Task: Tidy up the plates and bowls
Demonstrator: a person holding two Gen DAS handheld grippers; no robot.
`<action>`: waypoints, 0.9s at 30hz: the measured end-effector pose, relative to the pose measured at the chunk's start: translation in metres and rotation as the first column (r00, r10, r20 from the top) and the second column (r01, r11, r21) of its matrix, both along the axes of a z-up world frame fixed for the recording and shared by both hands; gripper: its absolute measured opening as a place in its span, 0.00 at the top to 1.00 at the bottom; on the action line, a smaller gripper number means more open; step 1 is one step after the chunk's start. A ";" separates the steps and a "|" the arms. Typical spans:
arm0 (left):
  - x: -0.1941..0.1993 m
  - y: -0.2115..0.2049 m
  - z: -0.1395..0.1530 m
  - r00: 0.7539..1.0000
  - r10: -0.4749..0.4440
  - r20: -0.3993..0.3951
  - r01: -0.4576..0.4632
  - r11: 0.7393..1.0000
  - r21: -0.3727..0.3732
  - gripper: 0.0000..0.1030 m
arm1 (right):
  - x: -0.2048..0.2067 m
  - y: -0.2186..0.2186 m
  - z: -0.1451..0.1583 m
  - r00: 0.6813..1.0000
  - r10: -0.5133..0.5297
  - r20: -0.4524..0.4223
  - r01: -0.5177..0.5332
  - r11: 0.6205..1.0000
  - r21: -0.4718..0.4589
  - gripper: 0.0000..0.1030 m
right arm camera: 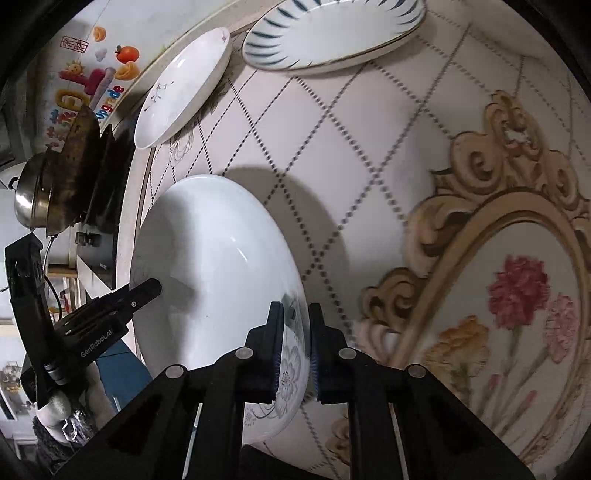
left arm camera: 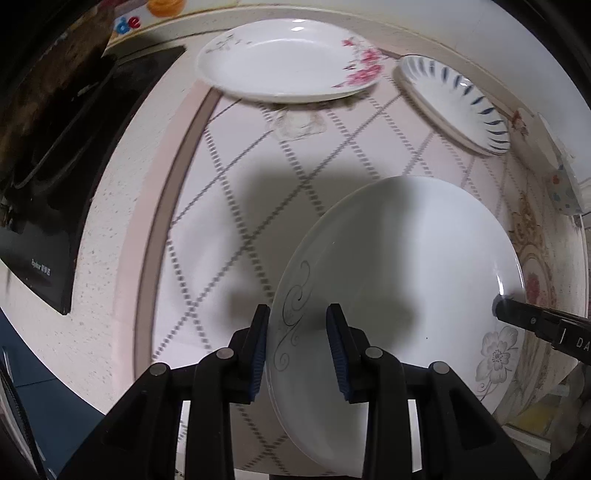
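Note:
A large white plate with grey swirl and flower prints (left arm camera: 399, 280) is held tilted above the patterned tablecloth. My left gripper (left arm camera: 298, 350) straddles its swirl-printed rim with jaws apart, a gap showing on both sides. My right gripper (right arm camera: 295, 347) is shut on the flower-printed rim of the same plate (right arm camera: 214, 266); its fingertip shows in the left wrist view (left arm camera: 502, 306). A white plate with pink flowers (left arm camera: 288, 59) and a blue-striped plate (left arm camera: 454, 103) lie at the back of the table; both also show in the right wrist view, the pink-flower plate (right arm camera: 184, 88) and the striped plate (right arm camera: 332, 33).
A black induction cooker (left arm camera: 55, 184) sits to the left of the cloth on the speckled counter. A steel pot (right arm camera: 29, 199) stands beside it. A polka-dot cup (left arm camera: 563, 192) is at the far right. The tablecloth (right arm camera: 498, 280) has a large floral medallion.

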State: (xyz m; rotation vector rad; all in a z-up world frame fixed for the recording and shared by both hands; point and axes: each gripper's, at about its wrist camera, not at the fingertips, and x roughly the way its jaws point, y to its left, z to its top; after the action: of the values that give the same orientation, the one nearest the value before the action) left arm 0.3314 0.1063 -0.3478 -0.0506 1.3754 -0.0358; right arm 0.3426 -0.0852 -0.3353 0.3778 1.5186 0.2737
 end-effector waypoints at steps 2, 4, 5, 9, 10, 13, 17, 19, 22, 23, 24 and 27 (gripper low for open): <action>0.001 -0.011 0.006 1.000 -0.007 0.011 0.007 1.000 -0.007 0.72 | -0.001 -0.016 0.006 1.000 -0.005 0.007 0.005 1.000 0.003 0.86; 0.001 -0.026 0.010 1.000 -0.018 0.018 0.019 1.000 -0.017 0.72 | -0.003 -0.031 0.014 1.000 -0.009 0.018 0.009 1.000 0.000 0.86; 0.003 -0.036 0.012 0.999 -0.029 0.020 0.030 0.999 -0.018 0.72 | -0.003 -0.039 0.016 1.000 -0.011 0.021 0.011 1.000 -0.004 0.86; 0.007 -0.058 0.011 0.998 -0.065 0.015 0.066 0.997 -0.027 0.72 | -0.009 -0.079 0.026 0.999 -0.035 0.033 0.035 0.999 -0.013 0.86; 0.008 -0.067 0.010 0.997 -0.075 0.014 0.075 0.997 -0.028 0.72 | -0.010 -0.088 0.028 0.998 -0.045 0.035 0.046 0.999 -0.012 0.86; 0.018 -0.086 0.002 0.996 -0.092 0.006 0.092 0.995 -0.032 0.72 | -0.013 -0.116 0.030 0.997 -0.070 0.040 0.071 0.997 -0.009 0.86; 0.025 -0.113 -0.002 0.992 -0.124 -0.004 0.124 0.992 -0.033 0.72 | -0.015 -0.149 0.029 0.993 -0.110 0.043 0.111 0.993 -0.028 0.86; 0.027 -0.124 -0.003 0.990 -0.142 -0.003 0.142 0.989 -0.029 0.72 | -0.016 -0.164 0.028 0.991 -0.130 0.043 0.132 0.991 -0.031 0.86; 0.027 -0.137 -0.002 0.987 -0.163 -0.005 0.163 0.986 -0.023 0.72 | -0.017 -0.184 0.026 0.987 -0.154 0.039 0.156 0.987 -0.035 0.86; 0.029 -0.140 -0.002 0.986 -0.167 -0.005 0.167 0.986 -0.019 0.72 | -0.018 -0.186 0.025 0.986 -0.161 0.038 0.162 0.986 -0.036 0.85; 0.030 -0.142 -0.002 0.985 -0.170 -0.006 0.170 0.985 -0.017 0.72 | -0.018 -0.191 0.024 0.985 -0.167 0.037 0.168 0.985 -0.037 0.85; 0.031 -0.149 -0.002 0.984 -0.177 -0.004 0.177 0.984 -0.008 0.72 | -0.019 -0.203 0.021 0.983 -0.180 0.032 0.181 0.983 -0.038 0.85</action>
State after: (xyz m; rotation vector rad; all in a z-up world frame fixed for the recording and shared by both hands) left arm 0.3628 -0.0427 -0.3501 0.0654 1.3817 -0.1897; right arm 0.3233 -0.2877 -0.3141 0.4738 1.4494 0.1046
